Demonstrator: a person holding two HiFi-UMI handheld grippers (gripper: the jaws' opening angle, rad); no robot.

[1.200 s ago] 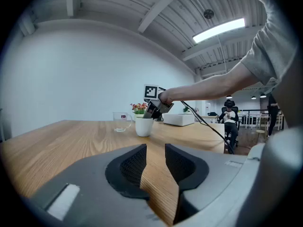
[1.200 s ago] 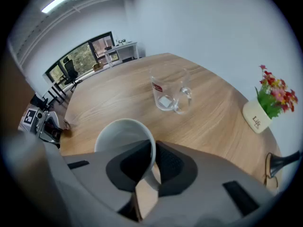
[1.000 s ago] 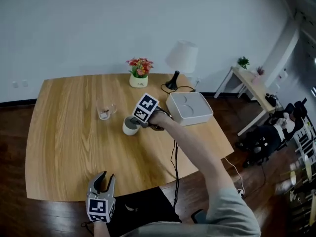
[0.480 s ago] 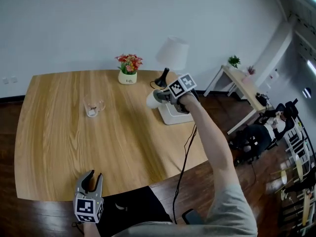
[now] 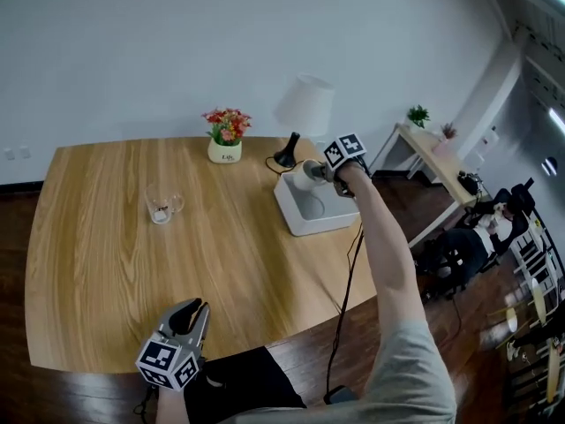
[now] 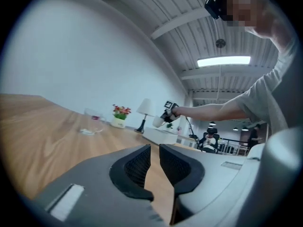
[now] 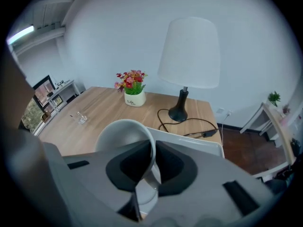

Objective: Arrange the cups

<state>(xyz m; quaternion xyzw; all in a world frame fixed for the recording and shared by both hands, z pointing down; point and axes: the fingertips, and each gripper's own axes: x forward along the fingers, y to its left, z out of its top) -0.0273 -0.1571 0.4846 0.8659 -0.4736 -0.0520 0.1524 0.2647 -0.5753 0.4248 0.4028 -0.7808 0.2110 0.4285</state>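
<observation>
My right gripper [image 5: 328, 171] is shut on the rim of a white cup [image 5: 306, 176] and holds it tilted above the white tray [image 5: 287, 212] at the table's right side. In the right gripper view the cup's wall [image 7: 124, 138] sits pinched between the jaws, with the tray's rim [image 7: 199, 143] just beyond. A clear glass cup [image 5: 161, 205] stands alone on the left half of the wooden table [image 5: 132, 263]. Close to the table's near edge, my left gripper [image 5: 190, 316] points level and its jaws stand nearly together with nothing between them [image 6: 155, 160].
A flower pot [image 5: 226, 148] and a white lamp [image 5: 303, 113] with a black base stand at the table's back edge. A black cable [image 5: 349, 276] trails off the right edge. A side table [image 5: 433, 148] and black chairs stand at the right.
My right gripper carried the white cup up and right from the table's middle to above the tray. The left gripper shifted forward, rolled, and its fingers came together.
</observation>
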